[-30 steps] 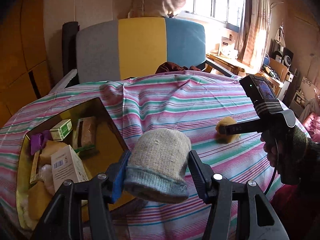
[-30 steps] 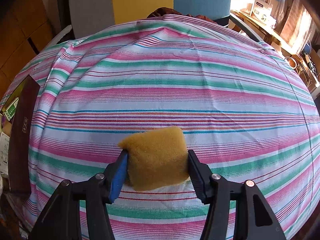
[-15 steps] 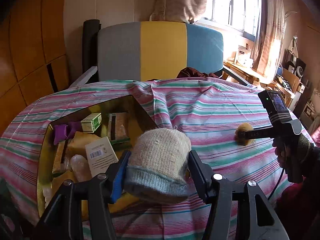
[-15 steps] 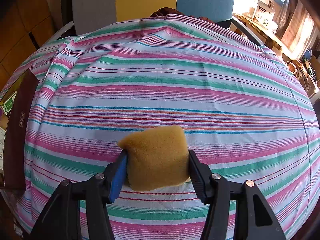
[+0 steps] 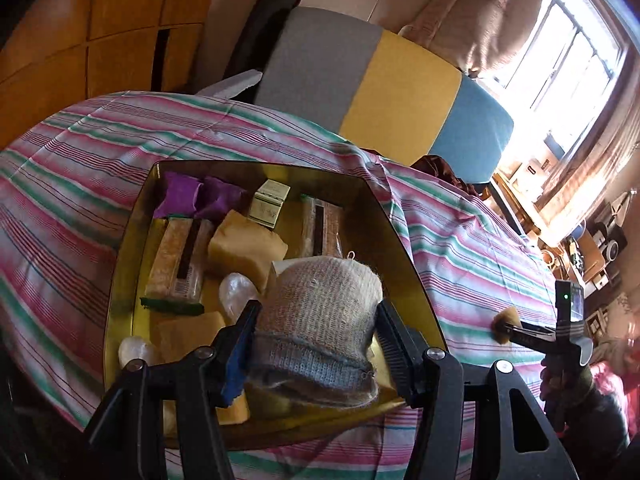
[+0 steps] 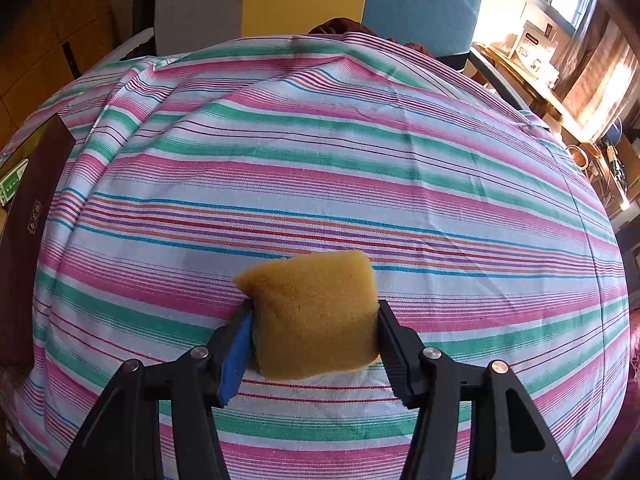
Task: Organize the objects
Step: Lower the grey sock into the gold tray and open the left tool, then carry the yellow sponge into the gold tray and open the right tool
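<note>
My left gripper (image 5: 316, 328) is shut on a rolled grey knitted sock (image 5: 320, 320) and holds it above the near right part of a gold-lined open box (image 5: 400, 232). The box holds purple pouches (image 5: 200, 198), yellow sponges (image 5: 246, 246), wrapped bars (image 5: 178, 260) and a small carton (image 5: 270, 204). My right gripper (image 6: 314, 320) is shut on a yellow sponge (image 6: 314, 312) just above the striped tablecloth (image 6: 320, 160). The right gripper also shows in the left wrist view (image 5: 506, 326), to the right of the box.
A grey, yellow and blue chair back (image 5: 380, 80) stands behind the table. The box's dark outer wall (image 6: 28, 216) lies at the left edge of the right wrist view. Shelves with clutter (image 5: 592, 256) and a window (image 5: 580, 40) are to the right.
My left gripper has swung left and tilted with the sock, so it now hangs over the box. My right gripper holds the sponge almost still.
</note>
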`<state>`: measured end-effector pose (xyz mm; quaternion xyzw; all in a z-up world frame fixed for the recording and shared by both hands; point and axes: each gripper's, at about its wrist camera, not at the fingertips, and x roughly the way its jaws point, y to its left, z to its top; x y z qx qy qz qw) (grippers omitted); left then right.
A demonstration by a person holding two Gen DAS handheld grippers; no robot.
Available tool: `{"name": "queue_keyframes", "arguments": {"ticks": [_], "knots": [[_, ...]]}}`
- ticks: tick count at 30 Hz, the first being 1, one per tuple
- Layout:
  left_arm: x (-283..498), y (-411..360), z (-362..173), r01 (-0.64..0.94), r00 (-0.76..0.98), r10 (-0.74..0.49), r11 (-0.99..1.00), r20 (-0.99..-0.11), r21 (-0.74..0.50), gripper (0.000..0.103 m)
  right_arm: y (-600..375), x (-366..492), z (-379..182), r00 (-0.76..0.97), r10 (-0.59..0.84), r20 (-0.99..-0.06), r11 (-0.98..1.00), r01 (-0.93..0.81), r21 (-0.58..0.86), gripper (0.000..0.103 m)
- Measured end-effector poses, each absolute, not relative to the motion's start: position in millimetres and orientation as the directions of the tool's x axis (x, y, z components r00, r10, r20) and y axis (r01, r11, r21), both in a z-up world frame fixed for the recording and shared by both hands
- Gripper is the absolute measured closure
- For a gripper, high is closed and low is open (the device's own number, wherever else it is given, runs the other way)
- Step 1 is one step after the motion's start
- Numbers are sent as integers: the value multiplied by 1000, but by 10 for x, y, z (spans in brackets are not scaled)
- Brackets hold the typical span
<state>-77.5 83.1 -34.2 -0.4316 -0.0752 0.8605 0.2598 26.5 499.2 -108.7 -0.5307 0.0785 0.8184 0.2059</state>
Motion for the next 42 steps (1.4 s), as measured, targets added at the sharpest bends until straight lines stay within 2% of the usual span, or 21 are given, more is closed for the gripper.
{"name": "queue_keyframes", "arguments": {"ticks": [9,15,18,24,35,42], "knots": [[-1249,1426,-308,-389,-407,566,-818,-717,-424,44,4987,258,-1080,-353,251,-901,-906,-414,-90,45],[-1375,1806,-563,-395,-363,516,-839,-776,-373,44,4981,238,-1078,-354,249,-902,-908,-409,-90,45],[-1368,1850,-626,-399,-357,505,-843,-786,-360,39,4982,229,-1082,-354,247,-902,-909,-407,-89,45],[-1231,1754,-548,-427,-447,449,-867,-774,-256,41,4962,226,-1089,-353,251,-902,-911,-402,-96,45],[-712,1422,-214,-433,-627,366,-898,-687,-84,38,4942,224,-1069,-357,267,-895,-906,-409,-107,46],[-515,1130,-71,-392,-693,321,-919,-646,-36,33,4821,209,-956,-404,225,-887,-917,-395,-53,47]]}}
